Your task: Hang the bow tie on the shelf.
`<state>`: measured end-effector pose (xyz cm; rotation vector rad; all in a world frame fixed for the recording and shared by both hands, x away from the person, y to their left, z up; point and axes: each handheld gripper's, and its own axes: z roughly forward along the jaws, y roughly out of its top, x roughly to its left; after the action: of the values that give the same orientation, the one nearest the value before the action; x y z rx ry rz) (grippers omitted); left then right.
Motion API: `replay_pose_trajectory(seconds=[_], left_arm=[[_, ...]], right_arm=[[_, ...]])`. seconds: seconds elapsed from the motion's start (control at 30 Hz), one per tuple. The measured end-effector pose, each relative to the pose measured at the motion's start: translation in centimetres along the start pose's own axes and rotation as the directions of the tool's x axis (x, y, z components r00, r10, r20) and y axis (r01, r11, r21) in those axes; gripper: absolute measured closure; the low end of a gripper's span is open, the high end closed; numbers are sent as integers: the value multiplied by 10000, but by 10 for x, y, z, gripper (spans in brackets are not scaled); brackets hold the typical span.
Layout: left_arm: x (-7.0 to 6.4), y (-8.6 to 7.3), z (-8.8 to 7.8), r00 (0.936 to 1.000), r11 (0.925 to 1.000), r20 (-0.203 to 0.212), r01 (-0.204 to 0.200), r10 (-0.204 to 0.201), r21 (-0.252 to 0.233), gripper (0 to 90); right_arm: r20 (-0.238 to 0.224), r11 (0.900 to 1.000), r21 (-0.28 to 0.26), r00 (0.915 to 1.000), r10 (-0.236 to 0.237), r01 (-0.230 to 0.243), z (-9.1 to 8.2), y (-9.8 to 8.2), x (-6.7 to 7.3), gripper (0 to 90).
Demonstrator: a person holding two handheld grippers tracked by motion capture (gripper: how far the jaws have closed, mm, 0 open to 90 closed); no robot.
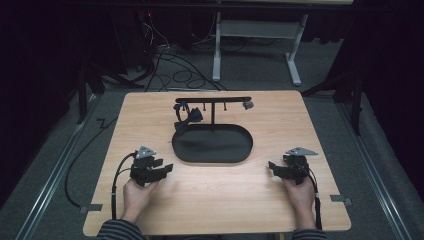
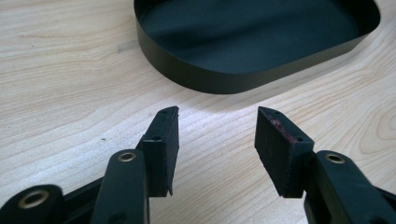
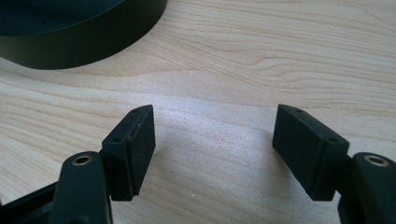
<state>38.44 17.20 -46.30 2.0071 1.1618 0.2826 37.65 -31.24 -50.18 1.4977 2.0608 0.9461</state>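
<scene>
Tray [image 1: 212, 145]: mid-table, under a rack [image 1: 212, 100] holding dark items; left gripper [image 1: 167, 168] and right gripper [image 1: 270, 165]: both released, empty, flanking tray; step: approach, likely; next: reach to rack.

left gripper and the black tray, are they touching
Apart. The left gripper view shows bare wood between the open left gripper and the black tray.

Cables [image 1: 170, 65] and a metal frame [image 1: 255, 45] on grey carpet [image 1: 330, 125]
</scene>
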Motion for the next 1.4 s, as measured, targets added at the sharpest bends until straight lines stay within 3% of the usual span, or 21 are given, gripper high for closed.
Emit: replay_pose_trajectory(seconds=[0.87,1.4], left_arm=[[-3,-7,20,9996,9996,200,195,-199,224,503],[-5,-10,27,10000,9994,-46,33,-31,333,503]], right_arm=[[3,10000,13,10000,-5,5,0,0,0,313],[-13,10000,-5,10000,8,-8,0,0,0,312]])
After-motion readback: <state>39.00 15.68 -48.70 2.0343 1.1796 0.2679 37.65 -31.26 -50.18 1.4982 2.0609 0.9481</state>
